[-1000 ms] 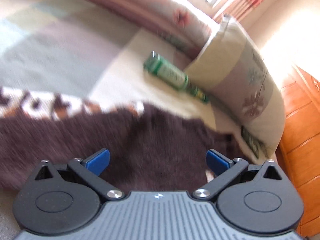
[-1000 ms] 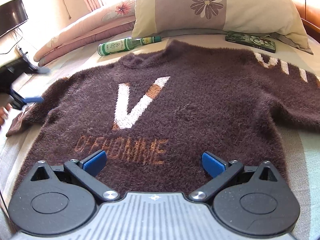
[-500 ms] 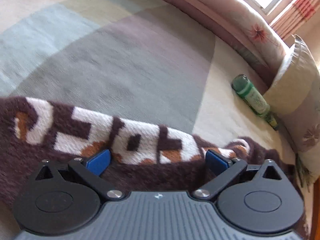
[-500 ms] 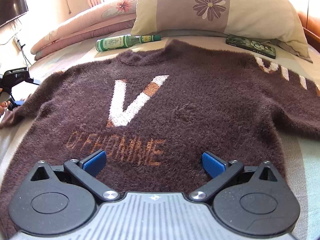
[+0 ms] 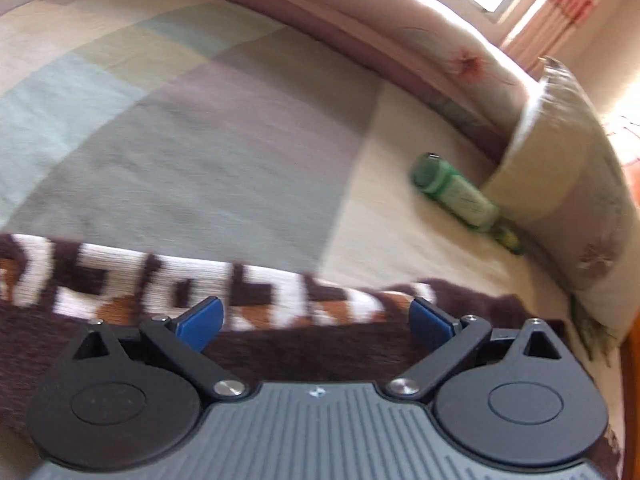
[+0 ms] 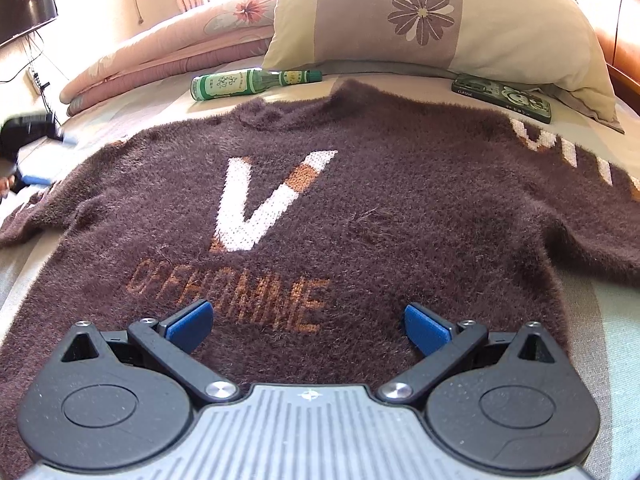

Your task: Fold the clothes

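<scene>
sweater (image 6: 360, 208) flat on bed (image 5: 200, 140) | green bottle (image 6: 248, 82) capped, contents unclear

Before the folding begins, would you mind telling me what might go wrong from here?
1. The green glass bottle lies on its side just beyond the brown sweater's collar; a fold toward the pillow might knock it rolling.
2. The open left gripper hovers at the patterned sleeve; fuzzy knit may snag or bunch when pinched.
</scene>
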{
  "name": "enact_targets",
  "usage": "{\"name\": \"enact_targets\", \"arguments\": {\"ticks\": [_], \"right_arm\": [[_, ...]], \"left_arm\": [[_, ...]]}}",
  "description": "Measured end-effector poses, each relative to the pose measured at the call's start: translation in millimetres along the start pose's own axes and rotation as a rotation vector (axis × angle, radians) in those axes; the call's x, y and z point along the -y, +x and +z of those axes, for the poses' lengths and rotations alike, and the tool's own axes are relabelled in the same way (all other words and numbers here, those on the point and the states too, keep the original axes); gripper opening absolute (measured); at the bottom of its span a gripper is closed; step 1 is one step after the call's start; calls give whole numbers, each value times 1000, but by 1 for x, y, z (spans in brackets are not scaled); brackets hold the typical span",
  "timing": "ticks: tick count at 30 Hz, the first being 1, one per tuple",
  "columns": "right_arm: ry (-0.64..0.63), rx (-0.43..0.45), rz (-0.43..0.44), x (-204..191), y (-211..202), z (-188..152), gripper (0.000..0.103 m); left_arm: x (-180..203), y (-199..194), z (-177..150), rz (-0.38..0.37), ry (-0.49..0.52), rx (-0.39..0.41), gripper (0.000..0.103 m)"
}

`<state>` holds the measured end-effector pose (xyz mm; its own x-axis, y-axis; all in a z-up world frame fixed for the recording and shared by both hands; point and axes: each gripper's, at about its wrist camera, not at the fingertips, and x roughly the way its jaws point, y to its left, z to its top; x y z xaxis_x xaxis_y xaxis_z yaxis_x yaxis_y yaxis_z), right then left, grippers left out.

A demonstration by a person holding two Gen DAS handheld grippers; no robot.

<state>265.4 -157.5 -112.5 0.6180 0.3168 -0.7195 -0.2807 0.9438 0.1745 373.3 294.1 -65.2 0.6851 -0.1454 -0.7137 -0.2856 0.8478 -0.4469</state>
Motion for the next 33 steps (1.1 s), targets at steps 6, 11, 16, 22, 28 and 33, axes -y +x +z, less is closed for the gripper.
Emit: {"name": "enact_targets", "arguments": {"ticks": [6,11,16,22,28,33], "right_arm": [[5,-2,9,2,-2,1,103],[36,-2,41,6,-8,3,103],[66,-6,67,8,-10,4,103],[50,-2,61,3,-10,3,103],[30,0,58,3,-9,3,103],[48,3,65,6,-11,4,103]], "left_arm": [[40,35,-20,-87,37,-73,100],[15,39,-57,-103,-2,-70,100],[24,23,-59,-65,26,-171,99],[46,33,-4,-89,2,-51,99],[45,61,-2,-48,-6,-54,99],[36,52,-23,-86,-3,-50,99]]}}
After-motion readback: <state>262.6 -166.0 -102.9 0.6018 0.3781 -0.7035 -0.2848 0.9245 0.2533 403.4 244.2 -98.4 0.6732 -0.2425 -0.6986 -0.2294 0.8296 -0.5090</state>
